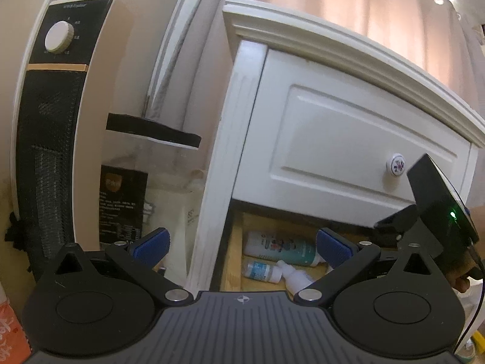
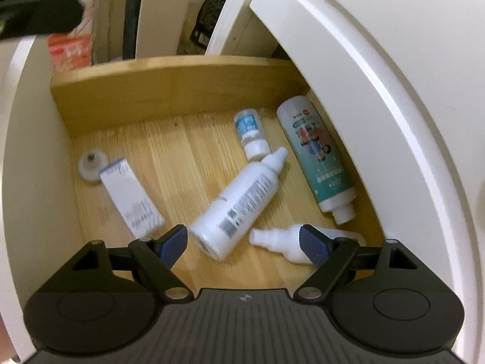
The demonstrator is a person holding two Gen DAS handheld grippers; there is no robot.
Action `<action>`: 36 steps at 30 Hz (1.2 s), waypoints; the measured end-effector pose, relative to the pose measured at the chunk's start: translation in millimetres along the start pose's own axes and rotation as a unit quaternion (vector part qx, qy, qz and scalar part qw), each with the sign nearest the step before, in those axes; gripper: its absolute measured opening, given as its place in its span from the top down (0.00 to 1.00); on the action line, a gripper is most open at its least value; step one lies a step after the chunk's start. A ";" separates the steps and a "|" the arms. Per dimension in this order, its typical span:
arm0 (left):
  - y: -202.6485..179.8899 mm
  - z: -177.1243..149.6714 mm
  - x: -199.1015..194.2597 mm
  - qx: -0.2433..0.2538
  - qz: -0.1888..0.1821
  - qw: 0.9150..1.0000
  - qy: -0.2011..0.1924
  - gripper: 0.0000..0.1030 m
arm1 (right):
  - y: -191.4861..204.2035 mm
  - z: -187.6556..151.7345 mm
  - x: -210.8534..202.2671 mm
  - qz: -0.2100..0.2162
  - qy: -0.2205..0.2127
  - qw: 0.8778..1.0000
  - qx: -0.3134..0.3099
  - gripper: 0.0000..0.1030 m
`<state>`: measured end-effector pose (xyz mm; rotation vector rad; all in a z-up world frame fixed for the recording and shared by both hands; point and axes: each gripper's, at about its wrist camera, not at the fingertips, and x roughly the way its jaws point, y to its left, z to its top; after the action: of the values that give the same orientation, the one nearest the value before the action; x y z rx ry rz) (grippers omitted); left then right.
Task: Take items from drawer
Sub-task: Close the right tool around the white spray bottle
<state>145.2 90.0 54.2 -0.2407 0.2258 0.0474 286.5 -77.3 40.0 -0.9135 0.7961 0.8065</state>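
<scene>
The lower drawer (image 2: pixel 169 88) of the white nightstand stands pulled out, its wooden floor holding several items. A large white spray bottle (image 2: pixel 239 203) lies in the middle, a teal-labelled bottle (image 2: pixel 318 157) at the right, a small blue-labelled bottle (image 2: pixel 250 130) behind, a small white spray bottle (image 2: pixel 279 241) at the front and a white box (image 2: pixel 130 194) at the left. My right gripper (image 2: pixel 242 242) hovers open just above the large bottle's base, holding nothing. My left gripper (image 1: pixel 242 247) is open outside the drawer, facing the cabinet; bottles (image 1: pixel 282 248) show between its fingers.
The closed upper drawer front (image 1: pixel 348 133) with a round knob (image 1: pixel 396 164) overhangs the open drawer. A tall black heater (image 1: pixel 51 127) stands left of the nightstand, with packages (image 1: pixel 121 200) in the gap. The right gripper's body (image 1: pixel 439 212) and a hand show at right. A white round piece (image 2: pixel 91 166) lies in the drawer's left corner.
</scene>
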 end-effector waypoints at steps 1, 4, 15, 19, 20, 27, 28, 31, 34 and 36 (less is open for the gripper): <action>-0.3 -0.6 -0.4 0.002 0.000 1.000 0.000 0.00 | 0.3 2.2 2.7 0.002 -0.001 1.000 0.006 0.18; 1.1 -1.0 -1.8 0.003 0.001 1.000 0.002 0.00 | -0.3 8.8 9.6 0.012 -0.003 1.000 0.022 0.18; 3.2 -4.7 -7.9 0.018 0.006 1.000 -0.008 0.00 | 0.3 27.9 58.1 0.019 0.026 0.997 0.065 0.37; 5.0 -3.9 -5.9 0.008 0.004 1.000 -0.005 0.00 | -0.3 22.8 58.2 0.030 0.031 0.997 0.064 0.45; 4.0 -4.2 -6.5 0.010 0.004 1.000 -0.007 0.00 | 1.1 21.2 56.9 0.030 0.028 0.998 0.053 0.47; -3.4 -7.5 -4.8 0.015 -0.007 1.000 -0.005 0.00 | -1.3 8.9 47.5 0.045 0.033 0.998 0.037 0.57; -4.0 -8.1 -4.5 0.016 -0.008 1.000 -0.004 0.00 | -1.2 6.9 46.2 0.044 0.034 0.998 0.033 0.57; -5.8 -9.2 -3.3 0.018 -0.013 1.000 0.000 0.00 | -0.7 -0.2 42.0 0.048 0.046 0.998 0.018 0.58; -8.0 -10.1 -2.5 0.020 -0.016 1.000 0.000 0.00 | -0.1 -8.2 38.1 0.049 0.062 0.997 0.004 0.60; -9.4 -10.5 -2.0 0.021 -0.017 1.000 -0.001 0.00 | 0.8 -12.8 35.6 0.048 0.071 0.996 -0.003 0.60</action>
<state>141.7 78.3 46.9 -0.2016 0.2215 0.0096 299.3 -79.7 4.4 -0.9521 0.9686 0.8344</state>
